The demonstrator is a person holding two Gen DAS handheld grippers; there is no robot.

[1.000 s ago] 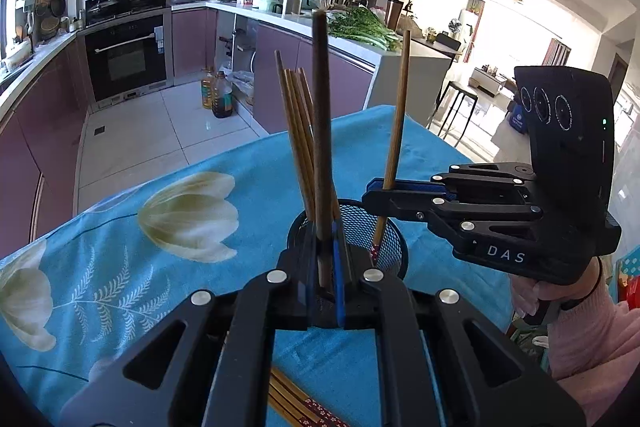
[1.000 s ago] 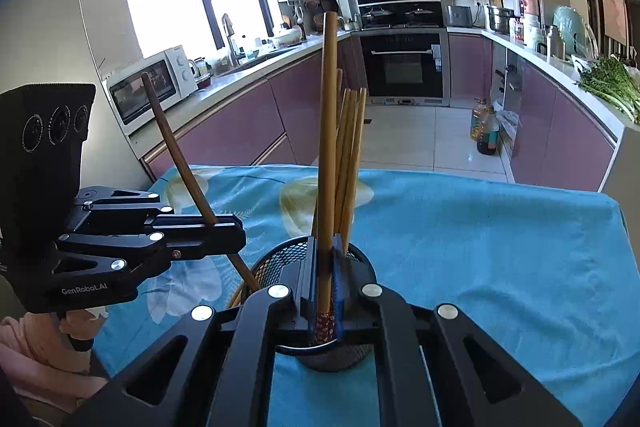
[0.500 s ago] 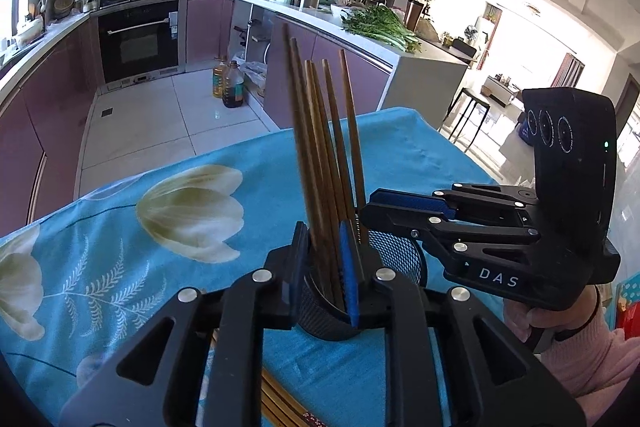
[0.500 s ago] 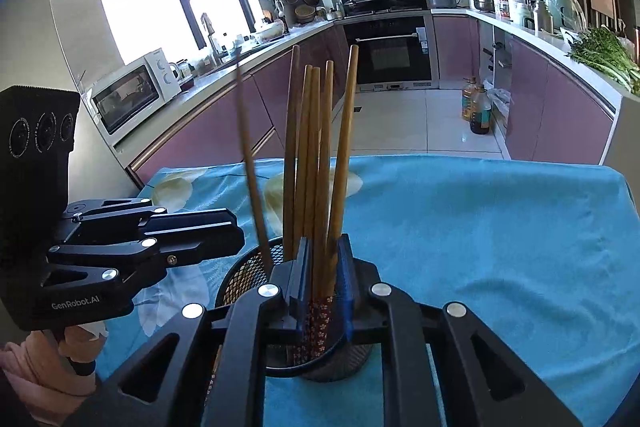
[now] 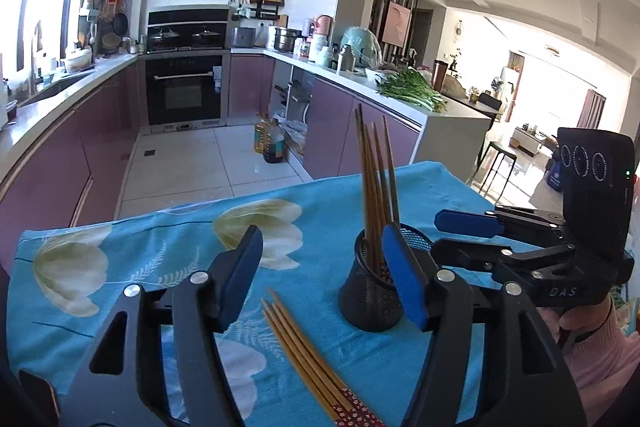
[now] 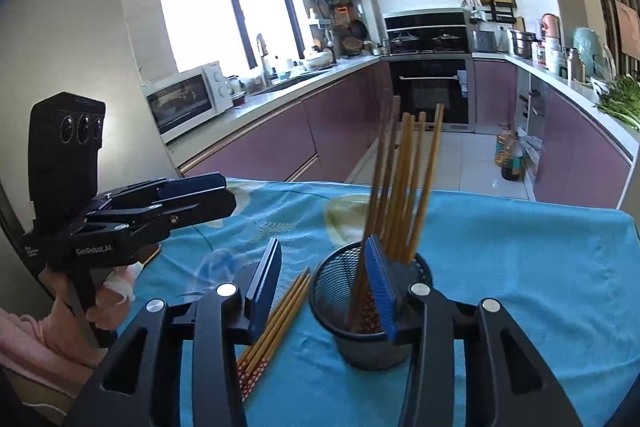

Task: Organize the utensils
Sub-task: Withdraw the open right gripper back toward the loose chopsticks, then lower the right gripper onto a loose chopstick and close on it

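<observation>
A blue floral tablecloth point(image 5: 120, 267) covers the table. On it stands a black mesh holder point(image 5: 370, 291) with several chopsticks upright point(image 5: 374, 187) inside, and just beside it a bundle of loose chopsticks point(image 5: 304, 351) lies flat. Both claws have just been opening: the left gripper point(image 5: 320, 275) is spread with nothing between its jaws, and the right gripper point(image 6: 324, 279) is spread too, empty. A drop into the holder looks finished. The next move calls for pinching a loose chopstick off the cloth.
</observation>
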